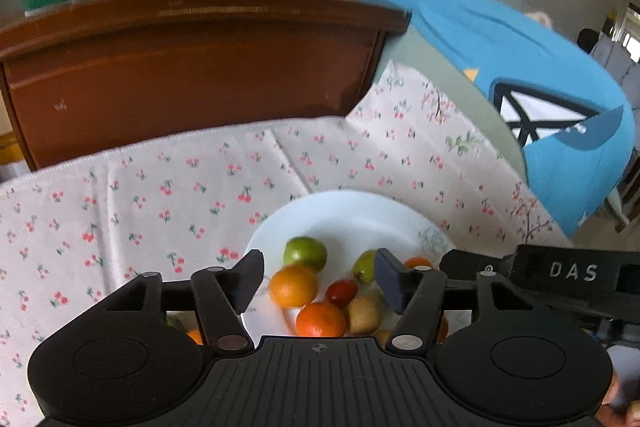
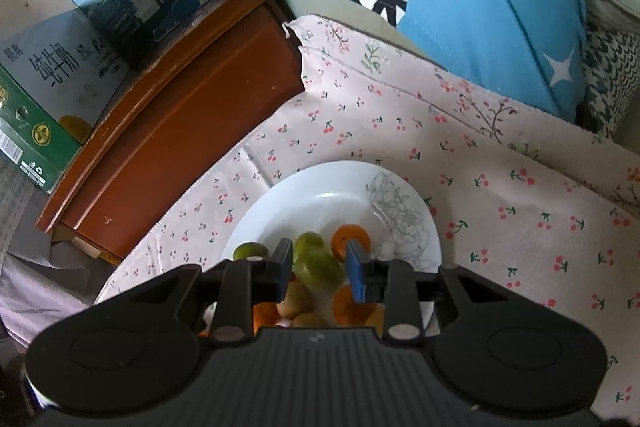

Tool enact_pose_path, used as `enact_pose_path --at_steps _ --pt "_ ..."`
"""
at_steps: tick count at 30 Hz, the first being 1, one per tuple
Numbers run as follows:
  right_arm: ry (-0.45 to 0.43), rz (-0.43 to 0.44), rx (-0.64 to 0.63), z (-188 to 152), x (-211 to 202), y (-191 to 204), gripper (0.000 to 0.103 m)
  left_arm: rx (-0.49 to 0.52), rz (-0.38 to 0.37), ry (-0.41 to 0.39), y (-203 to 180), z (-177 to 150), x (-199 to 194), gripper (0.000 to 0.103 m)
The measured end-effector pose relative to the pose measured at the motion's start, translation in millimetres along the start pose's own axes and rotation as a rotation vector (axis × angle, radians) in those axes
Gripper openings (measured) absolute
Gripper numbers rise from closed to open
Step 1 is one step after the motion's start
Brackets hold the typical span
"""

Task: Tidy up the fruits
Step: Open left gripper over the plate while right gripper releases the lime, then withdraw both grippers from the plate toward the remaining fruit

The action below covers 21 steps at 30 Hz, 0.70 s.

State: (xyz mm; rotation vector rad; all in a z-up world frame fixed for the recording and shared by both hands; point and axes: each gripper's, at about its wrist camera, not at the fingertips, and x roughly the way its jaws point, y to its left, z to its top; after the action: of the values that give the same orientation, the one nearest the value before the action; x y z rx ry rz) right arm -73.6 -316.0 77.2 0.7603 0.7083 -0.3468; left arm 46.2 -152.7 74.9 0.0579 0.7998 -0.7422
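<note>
Centrally: fruits, heaped on the near half of a white plate (image 2: pixel 320 187), which sits on a cherry-print cloth (image 1: pixel 140 195) over a bed. Items: orange (image 1: pixel 293 285), green fruit (image 1: pixel 306 251), kiwi (image 1: pixel 364 315), red fruit (image 1: pixel 341 291).
Left claw (image 1: pixel 320 277): half-wide, empty, above the heap.
Right claw (image 2: pixel 319 267): narrow, empty, framing a green fruit (image 2: pixel 320 269).
Step, judged: choosing a fruit. Next: lower, close squarely on one fruit.

My left gripper (image 1: pixel 320 281) hangs over the white plate (image 1: pixel 352 215), jaws apart, nothing between the pads. Below: green fruit (image 1: pixel 306 253), two oranges (image 1: pixel 294 285) (image 1: pixel 320 319), small red fruit (image 1: pixel 341 292), brownish kiwi (image 1: pixel 364 315). Plate's on the cherry-print cloth (image 1: pixel 160 195), wooden cabinet (image 1: pixel 192 67) behind.
</note>
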Motion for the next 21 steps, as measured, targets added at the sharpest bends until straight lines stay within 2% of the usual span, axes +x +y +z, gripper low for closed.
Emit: enact_pose_path --at_steps 1,3,5,8,15,21 --pt "-0.006 0.005 0.002 0.3 -1.6 0.2 0.031 -0.003 0.001 -0.006 0.3 2.3 -3.2 0.064" --pt "-0.011 0.012 0.0 1.0 -3.1 1.4 0.031 -0.014 0.008 -0.018 2.0 6.9 -10.1 0.074" --pt "-0.015 0.013 -0.012 1.2 -5.1 3.2 0.032 -0.017 0.021 -0.021 4.4 10.3 -16.3 0.077" --pt "-0.01 0.023 -0.03 0.9 -6.7 5.5 0.038 -0.015 0.031 -0.007 9.1 13.0 -23.3 0.079" --pt "0.013 0.043 -0.084 -9.5 -8.4 13.0 0.038 0.013 0.087 0.019 22.8 11.4 -38.4 0.084" --pt "0.038 0.066 -0.196 -25.3 -8.4 27.8 0.038 0.022 0.11 0.039 40.3 9.0 -51.3 0.085"
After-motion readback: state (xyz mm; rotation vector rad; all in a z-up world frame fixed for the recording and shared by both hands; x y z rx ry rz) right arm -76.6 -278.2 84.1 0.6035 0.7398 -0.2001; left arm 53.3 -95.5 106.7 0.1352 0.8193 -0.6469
